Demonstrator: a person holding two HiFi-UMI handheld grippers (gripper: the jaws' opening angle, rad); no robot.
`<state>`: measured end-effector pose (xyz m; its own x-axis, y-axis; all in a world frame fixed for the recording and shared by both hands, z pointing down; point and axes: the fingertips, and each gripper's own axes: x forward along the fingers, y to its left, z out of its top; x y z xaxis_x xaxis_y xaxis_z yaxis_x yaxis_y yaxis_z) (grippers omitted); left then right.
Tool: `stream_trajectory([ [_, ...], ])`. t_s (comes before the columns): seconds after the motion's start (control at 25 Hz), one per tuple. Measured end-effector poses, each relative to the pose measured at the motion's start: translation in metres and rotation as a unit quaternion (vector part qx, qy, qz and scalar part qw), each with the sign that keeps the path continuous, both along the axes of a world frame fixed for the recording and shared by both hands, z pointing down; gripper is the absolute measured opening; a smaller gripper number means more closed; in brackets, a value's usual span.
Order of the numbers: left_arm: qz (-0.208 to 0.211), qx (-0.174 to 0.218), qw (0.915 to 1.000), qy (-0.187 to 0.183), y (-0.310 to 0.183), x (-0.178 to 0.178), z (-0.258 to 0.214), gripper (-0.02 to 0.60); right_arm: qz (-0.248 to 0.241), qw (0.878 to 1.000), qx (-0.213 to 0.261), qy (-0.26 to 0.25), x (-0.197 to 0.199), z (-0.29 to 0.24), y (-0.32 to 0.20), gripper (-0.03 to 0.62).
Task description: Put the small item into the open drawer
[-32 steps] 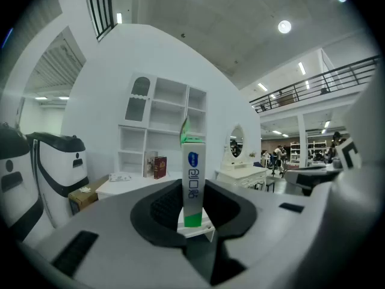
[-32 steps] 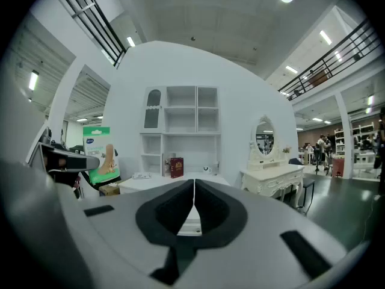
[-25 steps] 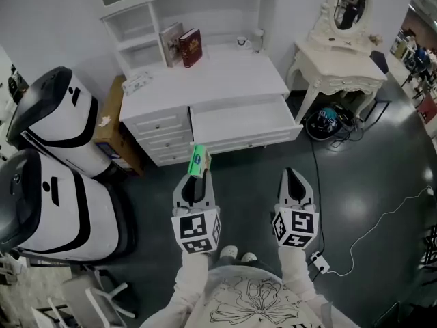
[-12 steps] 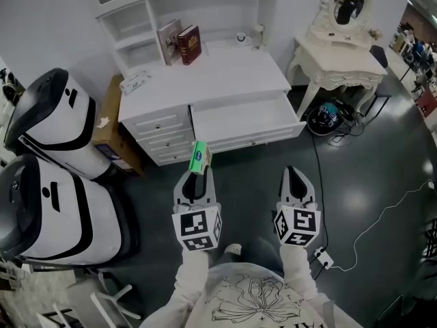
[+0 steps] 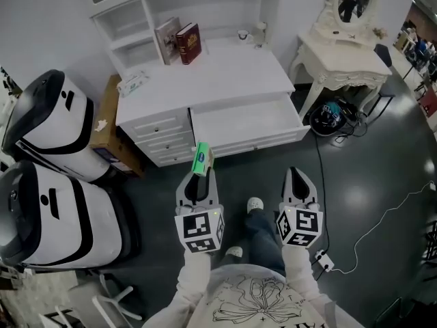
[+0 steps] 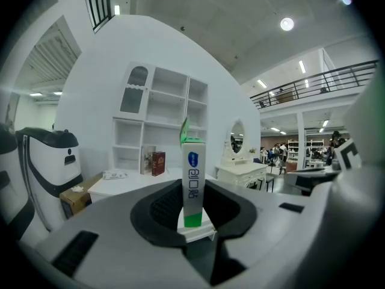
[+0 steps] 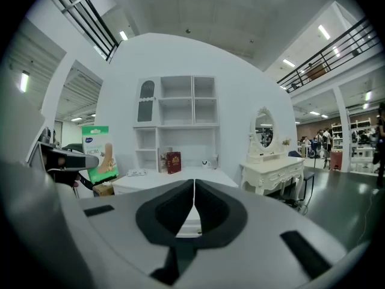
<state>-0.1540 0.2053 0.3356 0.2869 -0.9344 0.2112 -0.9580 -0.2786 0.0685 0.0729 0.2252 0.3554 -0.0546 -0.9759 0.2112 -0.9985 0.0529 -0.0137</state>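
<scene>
While the small green and white cardboard box [image 6: 193,182] is clamped upright between the jaws of the left tool [image 5: 199,178], its lower end is seated between the dark pads and its green top is raised clear of the jaw tips. The box is held in the air over the dark grey floor [image 5: 369,183], short of the open white drawer [image 5: 246,125]. That drawer is seen ahead of the left tool and a little to its right, pulled out from under the white surface [image 5: 212,74] of a shelved unit. The right tool [image 5: 296,178] is held beside the left one, to its right and apart from it, and its two jaws are pressed together tip to tip. Beyond the drawer, a dark red book [image 5: 190,44] and a paler book [image 5: 168,41] are stood side by side at the back of the surface, ahead of the left tool. A white dressing table with an oval mirror [image 5: 345,53] is placed ahead of the right tool and to its right. Two rounded white and black machines [image 5: 54,128] are parked to the left of the left tool, and a brown cardboard carton [image 5: 109,118] is wedged between them and the shelved unit. A pale shoe [image 5: 255,203] is seen on the floor between the two tools.
</scene>
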Motion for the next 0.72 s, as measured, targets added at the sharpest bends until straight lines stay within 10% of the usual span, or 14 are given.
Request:
stream_trajectory([
  [0.72,-0.057,-0.026,0.9981,-0.001,-0.187,0.055,0.02,0.091,-0.055,0.998,0.007,-0.007,0.062,-0.002,-0.22,0.008],
])
